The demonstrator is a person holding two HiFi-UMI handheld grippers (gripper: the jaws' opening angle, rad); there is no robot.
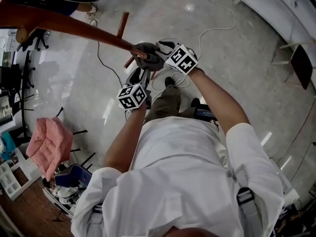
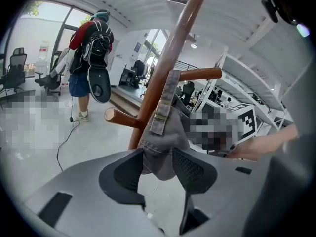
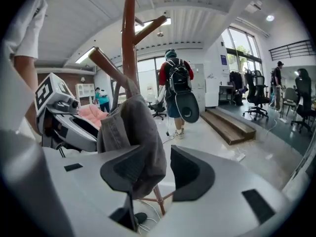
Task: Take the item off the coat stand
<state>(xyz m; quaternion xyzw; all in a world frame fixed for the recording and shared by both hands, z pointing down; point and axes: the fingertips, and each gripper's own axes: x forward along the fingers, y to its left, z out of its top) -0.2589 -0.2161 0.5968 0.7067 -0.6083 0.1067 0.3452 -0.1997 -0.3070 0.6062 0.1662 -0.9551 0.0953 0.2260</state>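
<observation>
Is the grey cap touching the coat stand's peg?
Touching. The right gripper view shows the grey cap draped over the slanted wooden peg, hanging from it.

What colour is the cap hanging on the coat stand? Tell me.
Grey. The cap shows best in the right gripper view.

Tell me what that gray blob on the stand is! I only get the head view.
Observer: A gray cap. The left gripper view shows its back strap.
Operator: Is anything pinching it?
Observer: No. The left tongs are open, and the cap's bottom hangs between them.
Operator: And the other ones?
Observer: The right tongs are open too. The cap hangs between them, nearer one side.
</observation>
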